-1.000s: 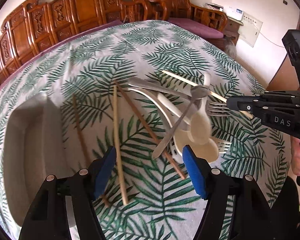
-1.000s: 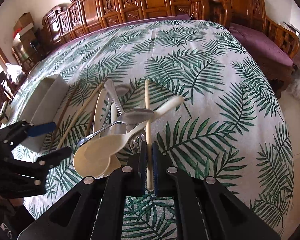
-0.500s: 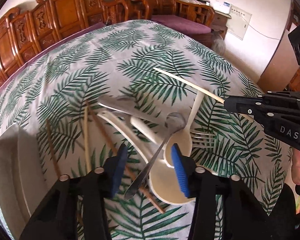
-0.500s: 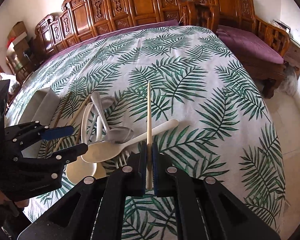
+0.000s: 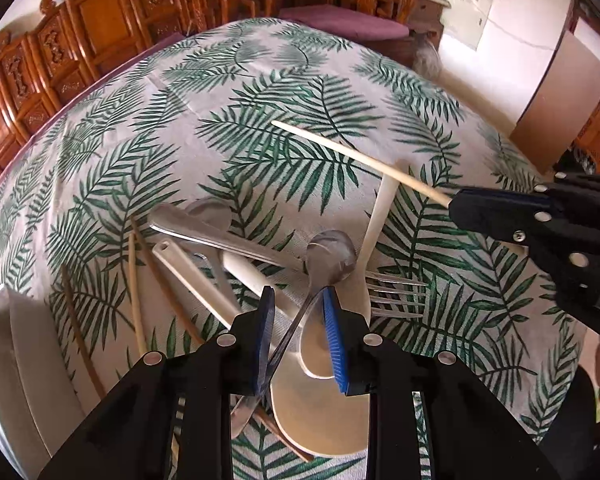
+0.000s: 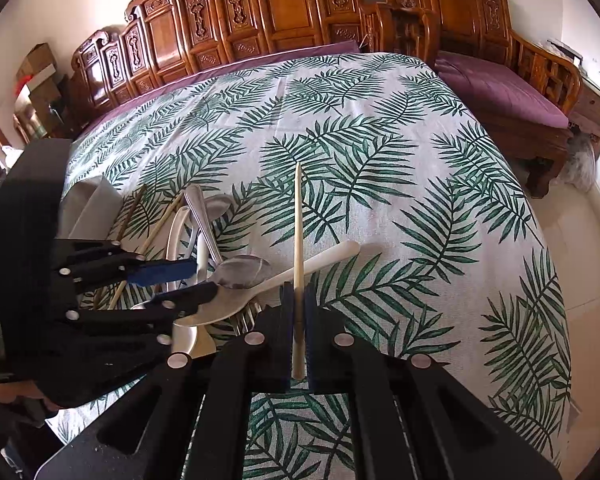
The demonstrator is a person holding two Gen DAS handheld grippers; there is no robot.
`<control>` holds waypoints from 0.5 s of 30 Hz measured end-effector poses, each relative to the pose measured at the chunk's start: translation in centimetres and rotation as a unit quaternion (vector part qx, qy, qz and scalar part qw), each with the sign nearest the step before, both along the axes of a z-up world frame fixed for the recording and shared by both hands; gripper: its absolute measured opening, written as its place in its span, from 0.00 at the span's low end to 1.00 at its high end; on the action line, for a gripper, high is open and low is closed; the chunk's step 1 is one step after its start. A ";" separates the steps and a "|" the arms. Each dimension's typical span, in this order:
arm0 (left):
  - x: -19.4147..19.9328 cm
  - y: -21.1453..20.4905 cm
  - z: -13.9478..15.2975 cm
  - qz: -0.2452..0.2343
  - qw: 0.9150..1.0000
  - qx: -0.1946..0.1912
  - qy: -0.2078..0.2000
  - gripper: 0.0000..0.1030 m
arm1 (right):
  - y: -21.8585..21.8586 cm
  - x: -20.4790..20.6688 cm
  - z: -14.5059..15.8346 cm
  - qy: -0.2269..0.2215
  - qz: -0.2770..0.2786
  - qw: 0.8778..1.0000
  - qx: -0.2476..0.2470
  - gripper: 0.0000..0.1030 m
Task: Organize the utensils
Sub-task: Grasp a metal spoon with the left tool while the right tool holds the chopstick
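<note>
A heap of utensils lies on the palm-leaf tablecloth (image 5: 284, 80): a metal spoon (image 5: 332, 254), a metal fork (image 5: 396, 294), white plastic spoons (image 5: 320, 396), a metal knife handle (image 5: 220, 240) and brown chopsticks (image 5: 134, 292). My left gripper (image 5: 298, 318) has its blue pads either side of the metal spoon's handle, with gaps showing. My right gripper (image 6: 298, 308) is shut on a pale chopstick (image 6: 298, 240), held above the cloth; it also shows in the left wrist view (image 5: 360, 160).
A white tray (image 5: 16, 360) sits at the table's left edge. Carved wooden chairs (image 6: 260, 12) with purple cushions ring the table. The far half of the cloth (image 6: 340, 92) carries no utensils.
My left gripper moved in over the heap and narrowed around the metal spoon's handle. My right gripper lifted the pale chopstick off the heap.
</note>
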State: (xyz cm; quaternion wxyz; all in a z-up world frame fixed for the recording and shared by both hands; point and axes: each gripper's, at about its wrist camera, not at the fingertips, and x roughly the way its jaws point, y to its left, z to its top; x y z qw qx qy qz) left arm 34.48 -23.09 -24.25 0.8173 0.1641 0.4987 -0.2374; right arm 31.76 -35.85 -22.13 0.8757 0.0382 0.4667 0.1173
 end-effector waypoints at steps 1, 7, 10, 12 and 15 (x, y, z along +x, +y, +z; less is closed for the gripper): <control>0.0 -0.2 0.0 -0.002 1.000 0.004 -0.002 0.23 | 0.0 0.0 0.0 0.000 0.000 1.000 0.000 0.06; 1.0 -1.3 0.1 -0.002 1.000 0.016 0.001 0.23 | -0.2 0.1 0.0 0.001 -0.001 1.000 0.004 0.06; 1.7 -1.4 0.2 0.013 1.000 0.017 0.008 0.23 | -0.2 0.1 -0.2 0.003 -0.002 1.000 0.004 0.06; 2.2 -0.8 0.4 0.027 1.000 0.003 0.015 0.23 | -0.1 0.0 -0.2 0.003 -0.001 1.000 0.004 0.06; 2.9 0.1 0.4 0.043 0.999 -0.012 0.025 0.23 | -0.1 0.0 -0.2 0.003 -0.001 1.000 0.004 0.06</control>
